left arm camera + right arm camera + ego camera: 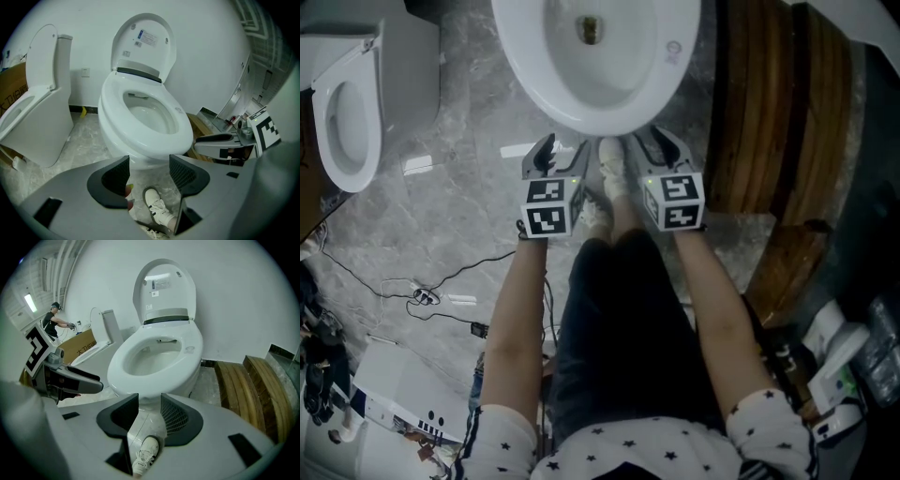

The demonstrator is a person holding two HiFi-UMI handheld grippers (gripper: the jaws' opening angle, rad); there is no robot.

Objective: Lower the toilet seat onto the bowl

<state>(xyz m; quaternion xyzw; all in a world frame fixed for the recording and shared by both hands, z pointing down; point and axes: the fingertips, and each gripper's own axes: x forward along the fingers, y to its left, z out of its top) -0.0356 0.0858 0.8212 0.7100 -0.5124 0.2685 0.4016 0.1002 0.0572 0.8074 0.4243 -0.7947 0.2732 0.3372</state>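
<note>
The white toilet bowl (600,66) fills the top middle of the head view. Its seat ring (145,117) lies flat on the bowl, and the lid (143,44) stands upright behind it with a label on its underside. In the right gripper view the seat ring (157,357) and the raised lid (164,287) look the same. My left gripper (562,155) and right gripper (656,141) hang side by side just in front of the bowl's front edge, a little below the rim. Both are open, and only floor and a shoe show between the jaws of the left gripper (149,171) and the right gripper (150,411).
A second toilet (347,103) stands to the left with its seat raised. Curved wooden slats (769,112) lie on the right. Cables (422,295) trail over the grey marble floor. My white shoes (614,173) stand under the bowl's front. A cardboard box (77,345) and a person (54,317) are far left.
</note>
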